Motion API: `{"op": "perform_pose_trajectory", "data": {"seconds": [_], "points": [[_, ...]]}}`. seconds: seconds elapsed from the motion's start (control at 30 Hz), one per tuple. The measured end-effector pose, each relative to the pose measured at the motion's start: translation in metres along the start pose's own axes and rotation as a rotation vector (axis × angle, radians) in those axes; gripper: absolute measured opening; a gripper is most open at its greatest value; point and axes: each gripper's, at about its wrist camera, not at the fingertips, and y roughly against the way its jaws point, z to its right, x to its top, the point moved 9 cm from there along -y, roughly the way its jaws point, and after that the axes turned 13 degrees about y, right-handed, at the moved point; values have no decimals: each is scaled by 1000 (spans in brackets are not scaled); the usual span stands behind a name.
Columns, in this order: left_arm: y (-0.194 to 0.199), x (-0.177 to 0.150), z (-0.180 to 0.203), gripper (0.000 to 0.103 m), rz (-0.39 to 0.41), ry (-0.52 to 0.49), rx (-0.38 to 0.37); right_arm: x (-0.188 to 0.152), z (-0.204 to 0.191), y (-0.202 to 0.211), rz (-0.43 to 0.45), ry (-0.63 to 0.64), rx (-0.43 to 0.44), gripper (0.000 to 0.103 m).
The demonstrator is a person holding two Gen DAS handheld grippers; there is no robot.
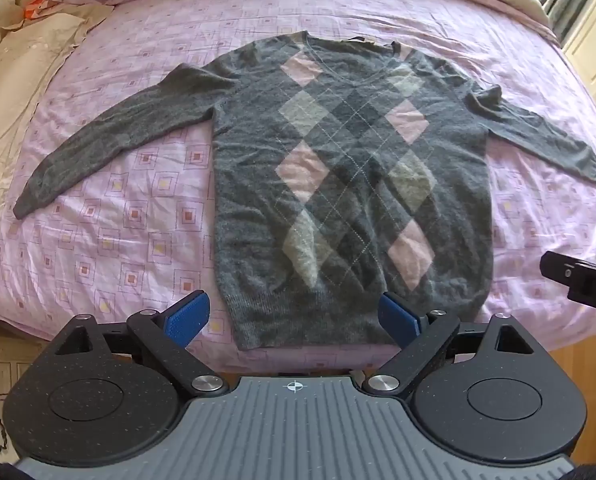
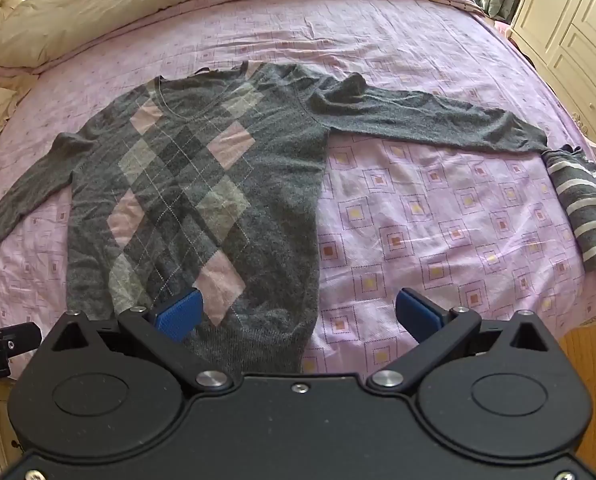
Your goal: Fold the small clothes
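Sweater [image 1: 350, 184] lies flat mid-frame on bed [image 1: 109, 248], sleeves out, no fold yet; left claw [image 1: 293, 320] and right claw [image 2: 298, 312] both spread, empty.

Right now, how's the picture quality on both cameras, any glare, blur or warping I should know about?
Left wrist view: sharp on the sweater, but the fisheye bows the bed edges and darkens the corners. Right wrist view: same warping, with blown-out window glare at top left washing over the cream duvet; the striped garment at the right edge is stretched. Light is soft, with no hard shadows.
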Motion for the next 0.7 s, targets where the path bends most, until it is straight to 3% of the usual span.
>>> {"op": "perform_pose_trajectory", "data": {"seconds": [0.7], "points": [[-2, 0, -4, 91, -10, -4, 18, 4, -11, -2, -36, 34, -14, 102]]}}
